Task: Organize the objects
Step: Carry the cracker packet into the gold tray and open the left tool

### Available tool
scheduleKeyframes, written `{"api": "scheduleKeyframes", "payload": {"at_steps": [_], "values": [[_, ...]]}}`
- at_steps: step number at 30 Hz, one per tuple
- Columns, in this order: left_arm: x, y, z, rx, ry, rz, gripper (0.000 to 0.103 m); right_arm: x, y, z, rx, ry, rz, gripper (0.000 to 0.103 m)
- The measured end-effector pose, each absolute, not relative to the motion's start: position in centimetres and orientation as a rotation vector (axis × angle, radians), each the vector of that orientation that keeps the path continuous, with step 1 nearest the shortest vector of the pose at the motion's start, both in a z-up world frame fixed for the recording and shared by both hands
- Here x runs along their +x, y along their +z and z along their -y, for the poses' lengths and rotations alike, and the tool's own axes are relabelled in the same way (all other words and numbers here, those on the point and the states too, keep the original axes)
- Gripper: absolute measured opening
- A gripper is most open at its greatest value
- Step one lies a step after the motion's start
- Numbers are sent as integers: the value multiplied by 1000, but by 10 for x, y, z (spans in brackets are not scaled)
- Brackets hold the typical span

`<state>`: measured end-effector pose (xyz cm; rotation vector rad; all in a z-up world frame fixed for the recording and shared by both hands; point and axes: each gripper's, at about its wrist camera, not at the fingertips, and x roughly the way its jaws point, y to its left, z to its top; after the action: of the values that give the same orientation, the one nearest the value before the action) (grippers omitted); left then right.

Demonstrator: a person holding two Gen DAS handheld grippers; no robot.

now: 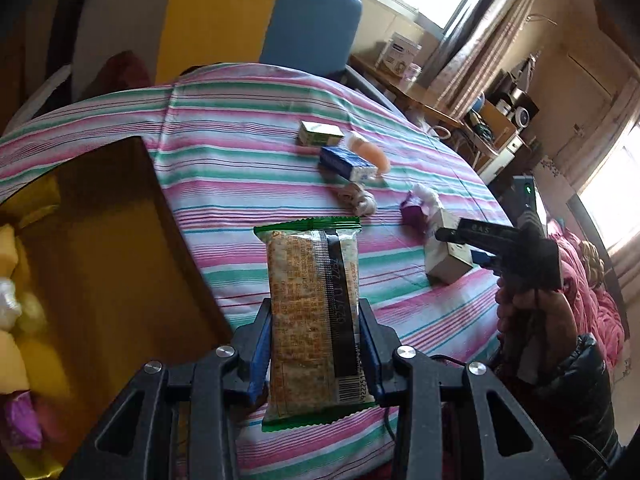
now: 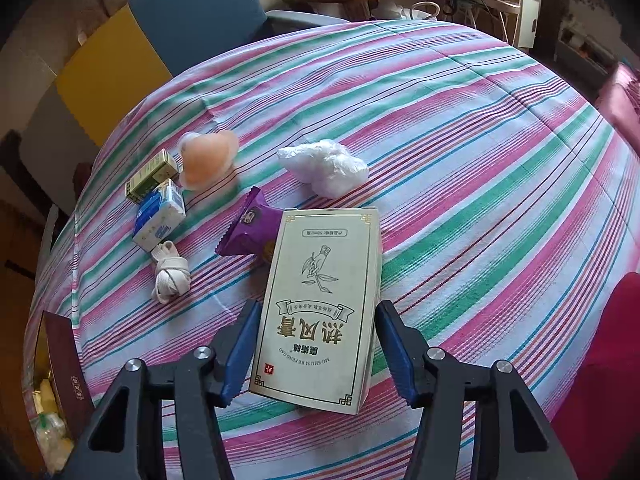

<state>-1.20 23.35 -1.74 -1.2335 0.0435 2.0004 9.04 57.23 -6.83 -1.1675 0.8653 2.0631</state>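
Striped bedcover (image 2: 460, 128) fills both views. Open gold-lined box (image 1: 116, 248) at left edge, wrapped items inside. Cream carton (image 2: 320, 308) lies flat on cover between right gripper (image 2: 316, 344) pads; jaws narrowed, contact unclear, small gaps seem visible. Left gripper (image 1: 316, 344) clamps green-edged snack packet (image 1: 312, 316), raised above cover. Small boxes, purple packet (image 2: 250, 230) beyond.

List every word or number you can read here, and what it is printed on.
"MO SHU SI RE FENG GAO": cream box, printed upside down in the right wrist view.
Large Chinese characters above it: I cannot read them.
Snack packet: print and barcode digits blurred.
Blue box, green box: too small.
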Motion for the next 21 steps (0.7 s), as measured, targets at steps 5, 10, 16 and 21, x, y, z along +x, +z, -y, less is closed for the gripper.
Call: {"api": "scheduleKeyframes", "payload": {"at_steps": [5, 10, 16, 21], "values": [[-50, -20, -180, -1296, 2140, 15, 38, 89, -68, -571, -1168, 2066, -861, 59], [-106, -41, -127, -1431, 2269, 117, 38, 88, -67, -568, -1176, 2075, -843, 59], [-158, -71, -91, -1592, 2362, 211, 38, 88, -68, -566, -1181, 2084, -842, 59], [-183, -85, -87, -1633, 2409, 215, 38, 87, -67, -564, -1189, 2093, -832, 59]]}}
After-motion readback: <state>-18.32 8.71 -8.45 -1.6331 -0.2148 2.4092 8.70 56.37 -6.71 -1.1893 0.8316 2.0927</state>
